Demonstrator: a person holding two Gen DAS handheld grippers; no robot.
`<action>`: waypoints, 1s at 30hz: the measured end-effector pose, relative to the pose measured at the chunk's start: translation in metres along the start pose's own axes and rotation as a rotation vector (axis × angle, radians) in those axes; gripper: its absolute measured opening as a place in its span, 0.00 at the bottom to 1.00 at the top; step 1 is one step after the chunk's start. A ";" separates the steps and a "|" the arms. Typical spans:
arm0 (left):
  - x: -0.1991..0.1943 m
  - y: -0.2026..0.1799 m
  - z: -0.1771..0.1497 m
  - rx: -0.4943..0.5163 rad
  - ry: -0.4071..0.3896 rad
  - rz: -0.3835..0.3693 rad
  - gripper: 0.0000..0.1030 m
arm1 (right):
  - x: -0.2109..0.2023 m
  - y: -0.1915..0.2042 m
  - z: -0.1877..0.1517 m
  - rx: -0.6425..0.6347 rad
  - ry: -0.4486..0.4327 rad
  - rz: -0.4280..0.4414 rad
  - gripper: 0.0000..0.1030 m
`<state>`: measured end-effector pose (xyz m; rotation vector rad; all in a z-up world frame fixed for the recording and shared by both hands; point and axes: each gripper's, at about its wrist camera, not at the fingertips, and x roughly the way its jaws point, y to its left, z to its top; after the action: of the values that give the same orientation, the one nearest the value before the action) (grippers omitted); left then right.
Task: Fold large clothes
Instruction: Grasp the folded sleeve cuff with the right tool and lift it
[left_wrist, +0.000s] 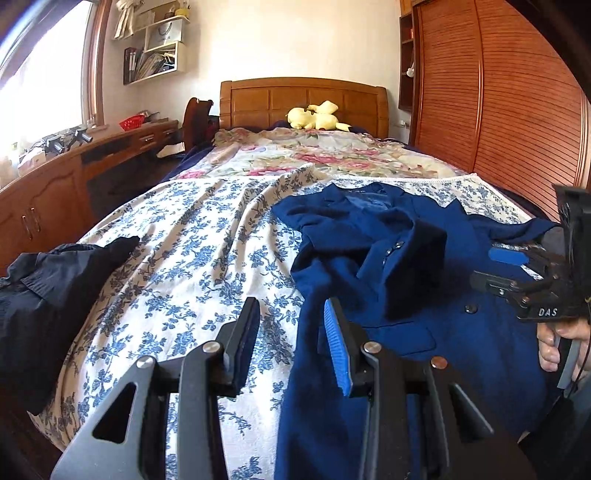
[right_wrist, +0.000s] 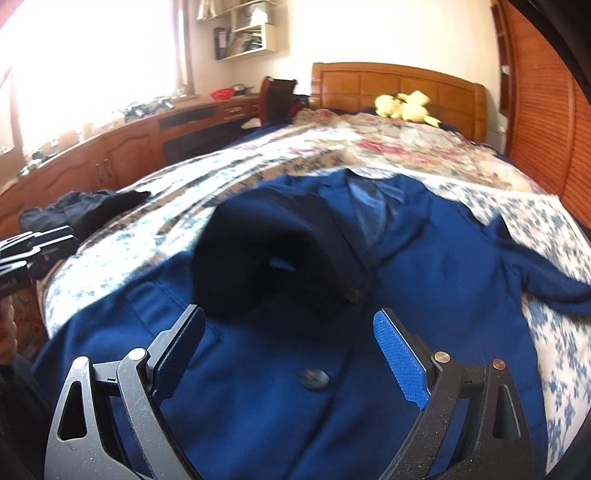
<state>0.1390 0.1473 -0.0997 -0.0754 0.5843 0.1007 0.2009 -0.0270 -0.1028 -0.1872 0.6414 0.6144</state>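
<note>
Hovering spread and empty, both the left gripper (left_wrist: 291, 343) and right gripper (right_wrist: 290, 354) face the blue coat (left_wrist: 424, 295). Folding looks barely begun. Next, I judge, pinch the sleeve (right_wrist: 554, 291) at three o'clock.

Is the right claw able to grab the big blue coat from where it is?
Probably yes. The right claw hangs open just above the blue coat, which lies spread on the bed. Nothing sits between the fingers and the cloth, only a coat button below.

Home bedroom: bed (left_wrist: 207, 236), wooden headboard (left_wrist: 303, 98), slatted wardrobe (left_wrist: 509, 96).
</note>
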 end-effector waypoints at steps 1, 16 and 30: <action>-0.001 0.001 0.000 0.002 -0.003 0.003 0.34 | 0.003 0.006 0.006 -0.011 -0.001 0.011 0.91; -0.022 0.044 -0.010 -0.030 -0.029 0.059 0.34 | 0.113 0.056 0.022 -0.080 0.197 0.041 0.85; -0.025 0.051 -0.014 -0.034 -0.024 0.050 0.34 | 0.093 0.049 0.026 -0.108 0.135 0.080 0.12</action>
<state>0.1046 0.1949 -0.0999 -0.0927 0.5606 0.1596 0.2439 0.0656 -0.1373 -0.3073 0.7489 0.7181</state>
